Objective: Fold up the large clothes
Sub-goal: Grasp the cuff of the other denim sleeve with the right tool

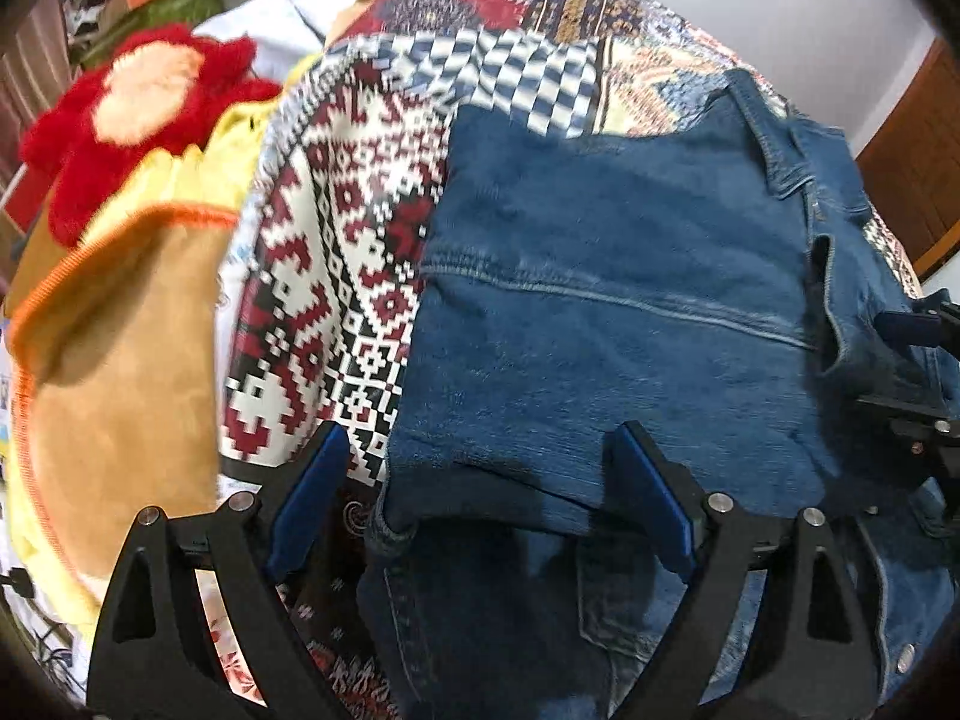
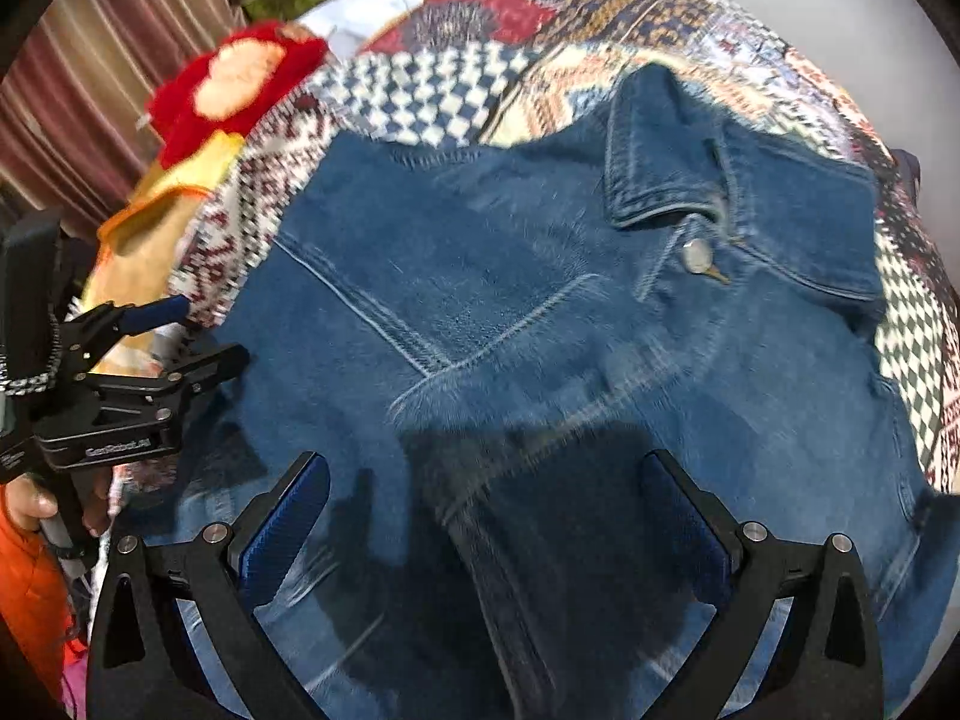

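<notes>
- Left wrist view showed your left claw (image 1: 480, 516) spread wide, released, over the near edge of the denim jacket (image 1: 612, 300).
- The jacket lay on the patterned bedspread (image 1: 336, 252), collar (image 2: 666, 150) at far right.
- Your right claw (image 2: 486, 534) hung released above it, gripping nothing.
- A red plush toy (image 1: 138, 120) sat far left.

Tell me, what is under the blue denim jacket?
The blue denim jacket lies on a patchwork-patterned bedspread, which shows around its edges. Whatever is directly beneath the denim is hidden.
</notes>
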`<action>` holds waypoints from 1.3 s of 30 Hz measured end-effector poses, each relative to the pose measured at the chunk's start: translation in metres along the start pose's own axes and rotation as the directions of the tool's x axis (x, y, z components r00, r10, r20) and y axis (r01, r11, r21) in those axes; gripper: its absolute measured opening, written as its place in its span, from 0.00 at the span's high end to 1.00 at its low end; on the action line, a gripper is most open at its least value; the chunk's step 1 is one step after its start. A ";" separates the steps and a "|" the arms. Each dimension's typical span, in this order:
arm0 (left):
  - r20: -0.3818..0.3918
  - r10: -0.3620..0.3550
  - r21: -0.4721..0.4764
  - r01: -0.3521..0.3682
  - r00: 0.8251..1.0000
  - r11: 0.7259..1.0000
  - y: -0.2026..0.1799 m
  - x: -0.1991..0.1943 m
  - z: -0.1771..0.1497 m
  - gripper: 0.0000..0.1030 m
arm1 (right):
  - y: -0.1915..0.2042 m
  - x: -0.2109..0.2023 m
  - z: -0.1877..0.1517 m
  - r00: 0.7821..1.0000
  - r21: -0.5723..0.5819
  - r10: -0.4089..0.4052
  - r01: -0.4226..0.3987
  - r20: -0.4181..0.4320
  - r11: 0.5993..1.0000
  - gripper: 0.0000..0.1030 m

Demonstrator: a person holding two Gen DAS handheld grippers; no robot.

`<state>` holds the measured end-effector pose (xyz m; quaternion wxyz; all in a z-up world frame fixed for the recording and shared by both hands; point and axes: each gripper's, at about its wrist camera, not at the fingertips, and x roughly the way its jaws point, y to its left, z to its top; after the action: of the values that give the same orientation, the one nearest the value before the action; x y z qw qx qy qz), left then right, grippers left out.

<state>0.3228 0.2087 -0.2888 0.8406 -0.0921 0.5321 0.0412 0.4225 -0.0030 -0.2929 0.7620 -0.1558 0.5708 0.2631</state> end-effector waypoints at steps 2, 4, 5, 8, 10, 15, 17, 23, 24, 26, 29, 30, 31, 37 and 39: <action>-0.003 0.010 0.012 -0.010 1.000 1.000 -0.001 0.005 -0.002 0.13 | 0.000 0.009 0.002 1.000 -0.009 -0.015 0.015 -0.004 1.000 0.00; -0.003 0.027 0.036 -0.027 1.000 0.999 -0.005 0.009 -0.004 0.13 | 0.000 0.010 0.001 1.000 -0.023 -0.024 0.024 0.008 0.999 0.02; -0.004 0.038 0.048 -0.037 0.999 0.998 -0.008 0.010 -0.004 0.13 | 0.000 0.009 0.000 0.999 -0.032 -0.035 0.036 0.021 0.999 0.06; -0.007 0.057 0.064 -0.057 0.998 0.996 -0.012 0.015 -0.005 0.13 | -0.005 0.001 -0.001 0.996 -0.029 -0.067 0.068 0.055 0.997 0.28; -0.010 0.061 0.060 -0.060 0.998 0.996 -0.013 0.016 -0.004 0.13 | -0.013 -0.008 -0.001 0.996 -0.008 -0.042 0.043 0.074 0.999 0.40; 0.001 0.075 0.064 -0.075 0.997 0.995 -0.017 0.004 -0.004 0.13 | -0.036 -0.039 -0.008 0.990 0.057 0.060 -0.068 0.130 0.996 0.78; 0.030 0.092 0.088 -0.094 0.995 0.992 -0.023 -0.008 -0.002 0.13 | -0.042 -0.053 -0.011 0.984 0.071 0.057 -0.070 0.168 0.995 0.83; 0.110 0.058 0.118 -0.071 0.992 0.990 -0.052 -0.045 0.014 0.13 | -0.072 -0.095 -0.027 0.963 0.130 0.050 -0.087 0.263 0.988 0.85; 0.124 0.050 0.130 -0.067 0.991 0.989 -0.061 -0.051 0.016 0.13 | -0.078 -0.102 -0.031 0.960 0.143 0.047 -0.089 0.278 0.986 0.85; 0.147 0.041 0.155 -0.064 0.988 0.986 -0.078 -0.057 0.020 0.13 | -0.088 -0.114 -0.038 0.954 0.162 0.042 -0.094 0.298 0.982 0.85; 0.163 0.017 0.196 -0.049 0.987 0.979 -0.106 -0.063 0.022 0.13 | -0.108 -0.131 -0.053 0.945 0.197 0.024 -0.093 0.326 0.976 0.89; 0.159 0.007 0.206 -0.040 0.987 0.978 -0.115 -0.063 0.022 0.13 | -0.113 -0.133 -0.057 0.944 0.206 0.023 -0.096 0.329 0.974 0.89; 0.151 -0.007 0.220 -0.026 0.988 0.975 -0.123 -0.061 0.021 0.13 | -0.119 -0.136 -0.063 0.943 0.221 0.020 -0.098 0.332 0.970 0.89; 0.035 -0.049 0.276 0.037 0.998 0.960 -0.163 -0.029 0.007 0.13 | -0.152 -0.127 -0.106 0.961 0.289 0.001 -0.084 0.276 0.954 0.89; -0.011 -0.053 0.300 0.054 0.999 0.952 -0.177 -0.017 -0.004 0.13 | -0.162 -0.120 -0.120 0.969 0.305 -0.011 -0.067 0.248 0.950 0.89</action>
<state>0.3418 0.0355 -0.2553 0.8449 0.0222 0.5308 -0.0632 0.3961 -0.2263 -0.2247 0.8383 0.0082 0.5079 0.1981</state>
